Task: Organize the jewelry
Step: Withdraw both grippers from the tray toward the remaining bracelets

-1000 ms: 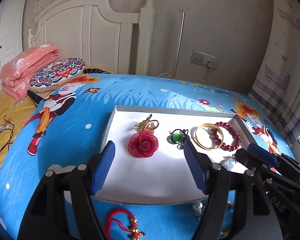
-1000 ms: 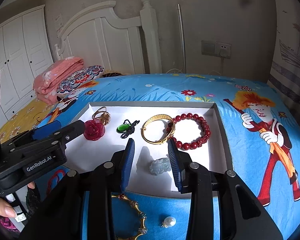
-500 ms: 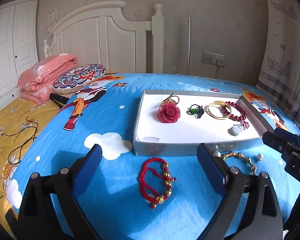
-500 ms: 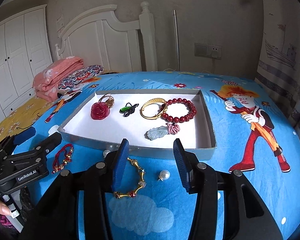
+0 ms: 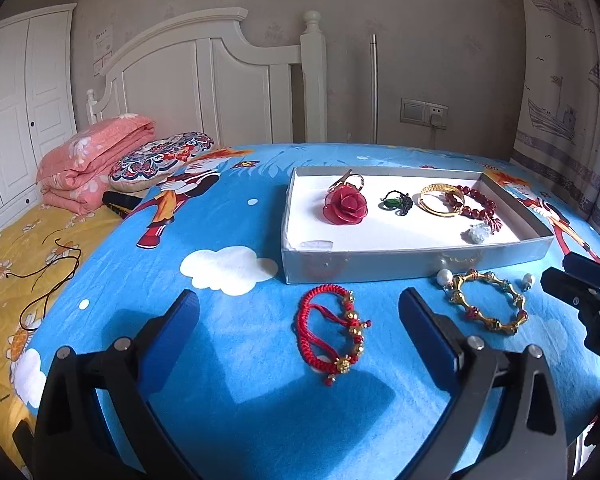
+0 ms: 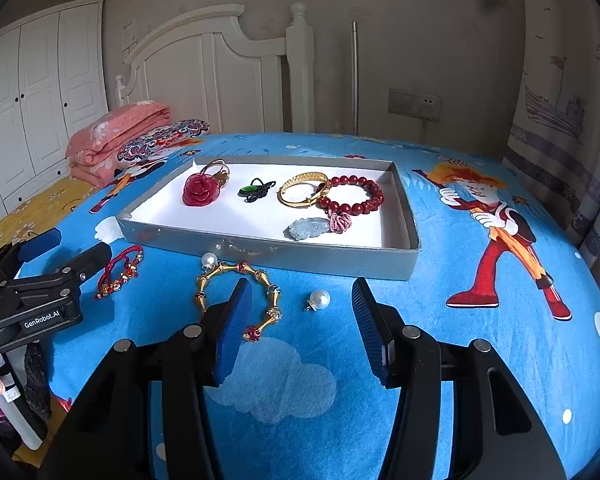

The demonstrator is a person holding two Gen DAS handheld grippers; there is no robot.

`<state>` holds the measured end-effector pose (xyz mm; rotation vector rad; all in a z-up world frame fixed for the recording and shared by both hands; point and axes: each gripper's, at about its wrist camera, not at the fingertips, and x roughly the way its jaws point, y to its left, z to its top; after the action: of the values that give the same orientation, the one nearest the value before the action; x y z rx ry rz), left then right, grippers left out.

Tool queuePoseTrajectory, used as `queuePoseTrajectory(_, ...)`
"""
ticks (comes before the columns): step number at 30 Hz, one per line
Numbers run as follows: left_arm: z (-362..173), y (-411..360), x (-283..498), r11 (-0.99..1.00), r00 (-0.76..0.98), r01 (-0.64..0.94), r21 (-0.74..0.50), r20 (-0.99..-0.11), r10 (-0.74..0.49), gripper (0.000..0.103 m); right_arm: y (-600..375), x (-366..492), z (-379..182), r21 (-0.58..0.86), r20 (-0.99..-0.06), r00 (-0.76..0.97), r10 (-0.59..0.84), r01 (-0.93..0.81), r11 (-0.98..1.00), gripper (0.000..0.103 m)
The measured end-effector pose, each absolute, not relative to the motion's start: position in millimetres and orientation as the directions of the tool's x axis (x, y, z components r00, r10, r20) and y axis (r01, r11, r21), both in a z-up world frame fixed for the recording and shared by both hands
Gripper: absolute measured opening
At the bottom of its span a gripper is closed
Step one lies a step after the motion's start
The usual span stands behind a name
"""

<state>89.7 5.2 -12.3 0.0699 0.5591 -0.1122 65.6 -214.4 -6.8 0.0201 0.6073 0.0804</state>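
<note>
1. While both my grippers hang wide apart and empty, I'm between picks; the left gripper [image 5: 299,322] frames the red braided cord bracelet with gold beads [image 5: 332,330].
2. Right gripper [image 6: 302,326] brackets the white pearl earring [image 6: 319,300], beside the gold segmented bangle [image 6: 236,292].
3. Next, probably: descend, pinch, carry into the grey shallow cardboard tray [image 6: 268,254].

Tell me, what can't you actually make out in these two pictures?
- Gold segmented bracelet, right wrist view: its near side is hidden behind a finger of the right hand-held gripper.
- Gold ring-like piece, left wrist view: mostly hidden behind the red rose in the tray.
- Right hand-held gripper, left wrist view: cut off by the right edge.
- Pearls, left wrist view: fittings too small.
</note>
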Motion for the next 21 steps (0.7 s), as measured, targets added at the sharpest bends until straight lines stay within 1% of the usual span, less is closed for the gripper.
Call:
queuePoseTrajectory(6,-14,4,82,0.991,0.848,0.128,0.044,-0.522,-0.087,0.097,-206,58,-13,0.055,-0.585,0.799,0.138,-0.131,0.99,0.05)
queuePoseTrajectory(10,-24,2,78,0.989,0.831,0.146,0.038,-0.547,-0.101,0.097,-192,60,-16,0.063,-0.605,0.775,0.183,-0.182,0.981,0.05)
queuePoseTrajectory(14,-25,5,77,0.99,0.832,0.142,0.022,-0.544,-0.107,0.097,-174,70,-16,0.041,-0.637,0.743,0.207,-0.236,0.971,0.049)
queuePoseTrajectory(16,-25,7,75,0.989,0.832,0.144,0.021,-0.544,-0.11,0.097,-166,74,-16,0.025,-0.648,0.733,0.206,-0.25,0.968,0.046)
queuePoseTrajectory(21,-28,9,71,0.988,0.828,0.154,0.03,-0.55,-0.112,0.097,-155,87,-25,-0.011,-0.702,0.69,0.174,-0.255,0.967,0.031)
